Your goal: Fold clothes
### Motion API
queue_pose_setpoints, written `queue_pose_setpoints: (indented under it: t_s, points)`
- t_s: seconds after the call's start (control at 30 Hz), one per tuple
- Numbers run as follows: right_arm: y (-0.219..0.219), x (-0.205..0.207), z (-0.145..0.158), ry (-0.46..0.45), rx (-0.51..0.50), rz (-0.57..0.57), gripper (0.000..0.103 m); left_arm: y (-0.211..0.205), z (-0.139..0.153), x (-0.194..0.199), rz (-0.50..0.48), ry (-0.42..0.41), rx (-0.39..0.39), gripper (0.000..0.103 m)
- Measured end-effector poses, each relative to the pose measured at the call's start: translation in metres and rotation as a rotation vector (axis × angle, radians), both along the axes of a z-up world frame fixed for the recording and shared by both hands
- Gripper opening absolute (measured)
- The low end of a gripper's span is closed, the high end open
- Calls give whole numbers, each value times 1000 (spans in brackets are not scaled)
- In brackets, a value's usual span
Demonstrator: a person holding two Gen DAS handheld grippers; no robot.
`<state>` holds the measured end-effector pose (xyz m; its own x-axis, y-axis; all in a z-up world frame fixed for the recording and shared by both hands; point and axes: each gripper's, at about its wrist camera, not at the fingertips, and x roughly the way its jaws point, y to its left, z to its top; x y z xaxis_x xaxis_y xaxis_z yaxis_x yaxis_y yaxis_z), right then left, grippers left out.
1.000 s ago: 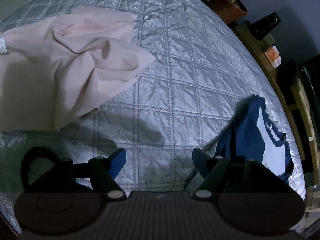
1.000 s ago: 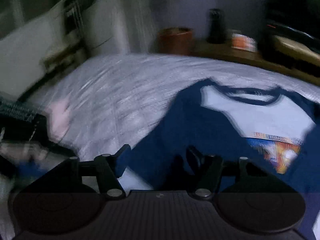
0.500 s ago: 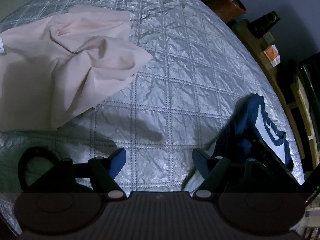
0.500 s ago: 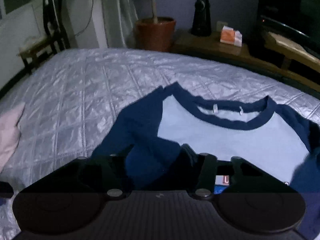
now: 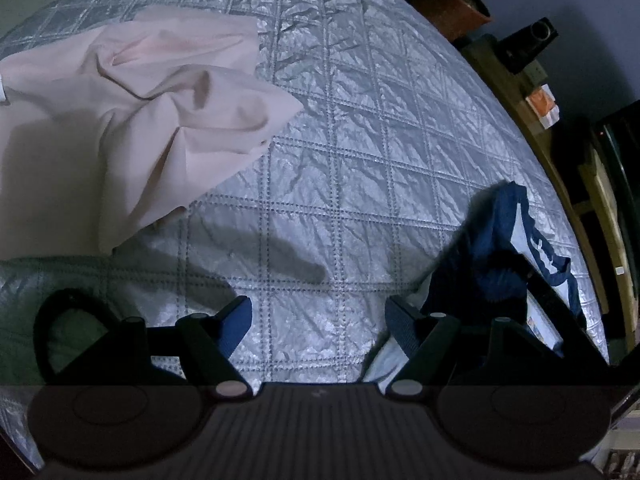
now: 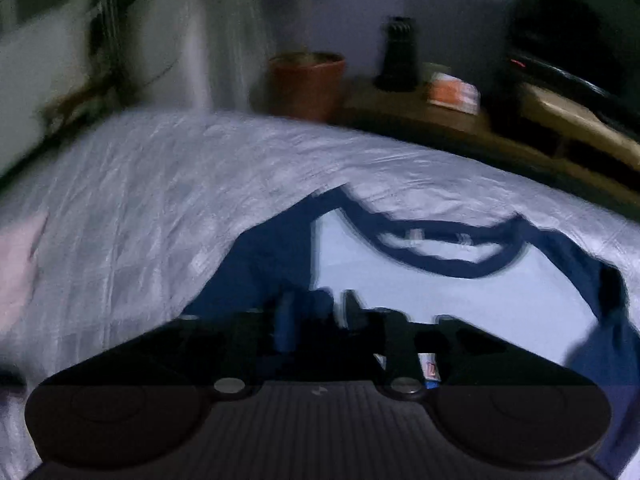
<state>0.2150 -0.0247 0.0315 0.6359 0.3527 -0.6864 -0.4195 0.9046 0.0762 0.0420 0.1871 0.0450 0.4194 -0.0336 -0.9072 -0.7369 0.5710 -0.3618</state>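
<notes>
A silver quilted bed point(image 5: 360, 128) fills my view, with a crumpled pale pink garment point(image 5: 132, 120) lying toward its left side and a navy-and-white shirt point(image 6: 460, 292) spread collar-up toward its right edge, well apart from it. My left gripper point(image 5: 319, 312) hangs over bare quilt between the two, its jaws spread wide and holding nothing. My right gripper point(image 6: 316, 312), blurred, sits low over the shirt's navy sleeve with its jaws opening; dark cloth lies between them, but I cannot tell whether the pads press on it.
</notes>
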Motion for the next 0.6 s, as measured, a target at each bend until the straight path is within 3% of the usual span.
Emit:
queue_pose_setpoints:
  t_s: [0.07,0.1,0.17,0.23,0.3,0.37,0.4,0.43,0.6]
  points:
    - [-8,12,4,49,132,1,59,-2,-1,1,-5,2,-1,70]
    - [-12,18,6,76,203,6,67,-3,-1,1,-8,3,-1,70]
    - [-8,29,5,107,204,-4,71,-5,-2,2,-13,4,-2,70]
    - [0,39,-3,140,169,27,58,-7,-3,3,-20,6,-3,70]
    - [5,43,-8,149,158,54,53,-9,-4,4,-29,7,-2,70]
    - [13,42,-12,134,132,68,32,-11,-4,5,-35,9,-4,70]
    - [17,42,-14,136,132,72,10,-11,-5,5,-36,10,-6,70]
    - [20,43,-16,141,134,76,4,-12,-5,5,-36,11,-6,70]
    - [39,43,-13,89,137,124,4,-14,-5,6,-44,10,-6,70]
